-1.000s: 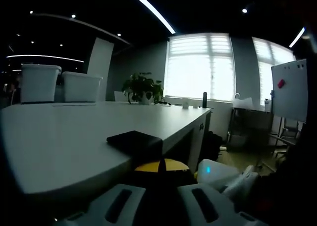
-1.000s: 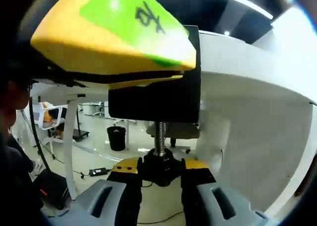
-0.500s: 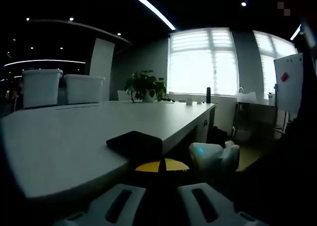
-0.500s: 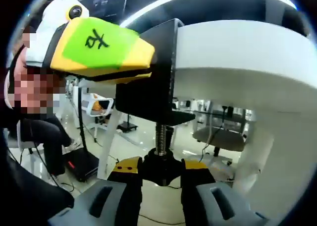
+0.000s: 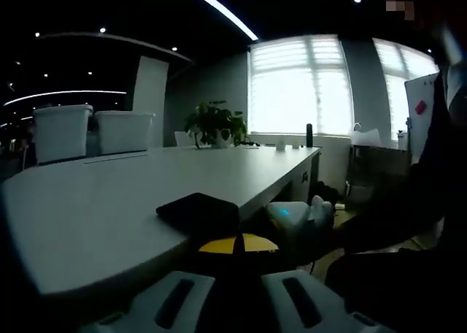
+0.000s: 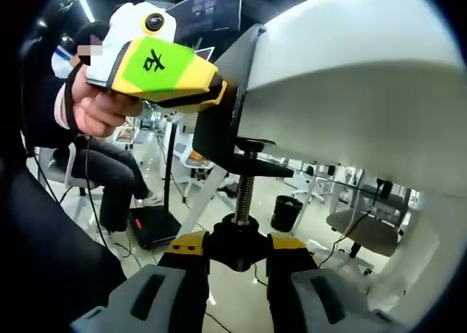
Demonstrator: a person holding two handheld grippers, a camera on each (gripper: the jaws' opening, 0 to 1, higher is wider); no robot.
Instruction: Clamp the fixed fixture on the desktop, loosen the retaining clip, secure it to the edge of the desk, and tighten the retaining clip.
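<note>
A black clamp fixture sits on the edge of the white desk (image 5: 87,209). Its top plate (image 5: 198,210) lies flat on the desktop. My left gripper (image 5: 235,256) is shut on the clamp's back, just below the desk edge. In the right gripper view the clamp's frame (image 6: 219,121) hugs the desk edge (image 6: 350,106), and its threaded screw (image 6: 243,194) runs down to a black knob (image 6: 237,247). My right gripper (image 6: 237,251) is shut on that knob. The yellow and green left gripper (image 6: 164,74) holds the frame, with a hand (image 6: 98,110) around it. The right gripper (image 5: 295,222) shows under the desk edge.
Two white bins (image 5: 62,125) and a potted plant (image 5: 214,126) stand at the desk's far side, before bright windows. A whiteboard (image 5: 419,121) is at the right. Under the desk are table legs, a black waste bin (image 6: 281,212), office chairs and a seated person (image 6: 109,172).
The right gripper has swung and rolled around the screw while staying shut on the knob. In the left gripper view it has moved left, toward the desk. The left gripper has held still.
</note>
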